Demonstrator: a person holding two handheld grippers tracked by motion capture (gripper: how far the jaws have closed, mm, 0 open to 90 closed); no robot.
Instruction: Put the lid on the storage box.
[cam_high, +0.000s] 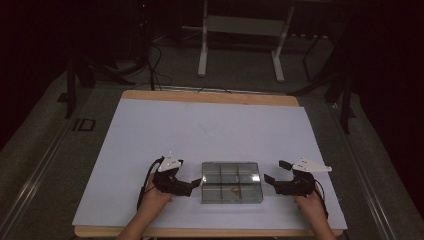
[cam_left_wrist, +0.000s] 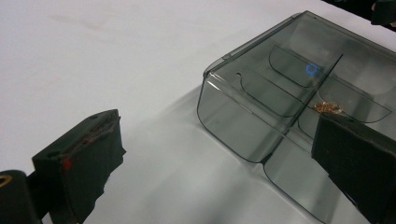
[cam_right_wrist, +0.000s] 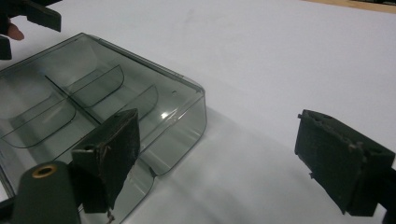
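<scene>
Smoky clear compartment box (cam_high: 231, 182) lying flat near the front edge of the white-covered table (cam_high: 210, 125), lid closed, a small coppery item (cam_left_wrist: 328, 107) inside one compartment. Left tongs (cam_high: 194, 183) just beside the box's left end, jaws wide apart, nothing between them, one jaw close over the box corner. Right tongs (cam_high: 274, 172) just beside the right end, likewise spread wide and gripping nothing. Both hands low at the table's front edge.

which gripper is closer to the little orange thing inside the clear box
Left, though only slightly. The left gripper sits open at the box's left edge, the right gripper open just off its right edge; the orange piece lies in the near row, around the middle.
</scene>
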